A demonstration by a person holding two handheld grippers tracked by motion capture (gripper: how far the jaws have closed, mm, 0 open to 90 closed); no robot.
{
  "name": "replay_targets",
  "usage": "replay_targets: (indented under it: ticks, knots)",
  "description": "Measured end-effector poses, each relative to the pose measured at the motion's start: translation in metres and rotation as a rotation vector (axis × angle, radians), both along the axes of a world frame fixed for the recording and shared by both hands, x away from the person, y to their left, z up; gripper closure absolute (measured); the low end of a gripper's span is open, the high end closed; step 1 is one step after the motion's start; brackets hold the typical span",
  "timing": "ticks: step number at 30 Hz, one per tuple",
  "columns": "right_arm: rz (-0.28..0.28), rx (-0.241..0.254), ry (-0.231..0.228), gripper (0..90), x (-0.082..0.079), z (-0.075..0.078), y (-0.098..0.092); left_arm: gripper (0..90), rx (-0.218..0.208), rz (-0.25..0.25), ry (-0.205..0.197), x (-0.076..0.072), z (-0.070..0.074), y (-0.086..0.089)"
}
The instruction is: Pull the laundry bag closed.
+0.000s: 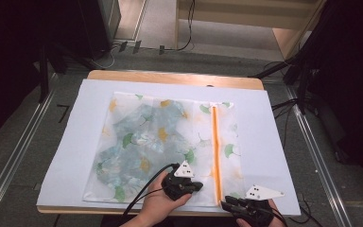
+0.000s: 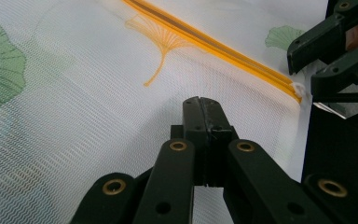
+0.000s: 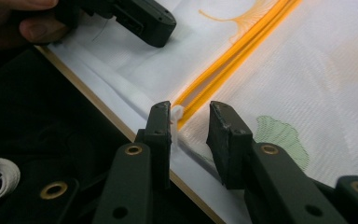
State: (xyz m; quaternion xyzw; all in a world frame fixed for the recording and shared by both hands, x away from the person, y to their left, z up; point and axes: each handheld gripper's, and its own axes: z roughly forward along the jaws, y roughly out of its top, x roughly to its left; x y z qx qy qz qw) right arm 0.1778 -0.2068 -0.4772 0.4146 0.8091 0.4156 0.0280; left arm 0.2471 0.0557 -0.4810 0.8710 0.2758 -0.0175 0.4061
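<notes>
Nearest the camera, at the table's (image 1: 175, 78) front edge, two hands were seen, each carrying a tool. Largest was the wooden table, covered by a white sheet (image 1: 71, 156). A white mesh laundry bag (image 1: 137, 137) printed with green and orange ginkgo leaves was laid flat on the sheet; a blue-green patterned cloth (image 1: 137, 127) was visible through the mesh on its left half. An orange zipper (image 1: 215, 151) was noted running from the bag's far edge to its near edge, toward the right side.

Left tool (image 1: 183, 185) was observed resting on the mesh just left of the zipper, near the bag's front edge. In the left gripper view its jaws were pressed together (image 2: 200, 109); whether mesh was caught between them could not be told.

Right tool (image 1: 231, 205) was positioned at the bag's near right corner, at the zipper's near end. In the right gripper view its jaws were spread (image 3: 189, 116), with the small white zipper pull (image 3: 177, 112) lying between them, against the left jaw. No pinch on it was seen.
</notes>
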Motion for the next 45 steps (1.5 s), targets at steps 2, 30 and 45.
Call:
replay_targets:
  ticks: [2, 30, 45]
  knots:
    - [0.008, 0.001, -0.003, 69.7, 0.0, 0.0, 0.001, 90.0, -0.003, -0.001, -0.005, 0.0, 0.0, 0.0]
    - [0.088, -0.03, -0.03, 86.7, 0.0, 0.002, 0.002, 90.0, -0.017, -0.107, -0.004, -0.016, 0.004, -0.02]
    - [0.063, 0.015, 0.026, 87.6, 0.004, 0.001, 0.001, 88.0, -0.009, -0.15, 0.019, -0.022, -0.001, -0.03]
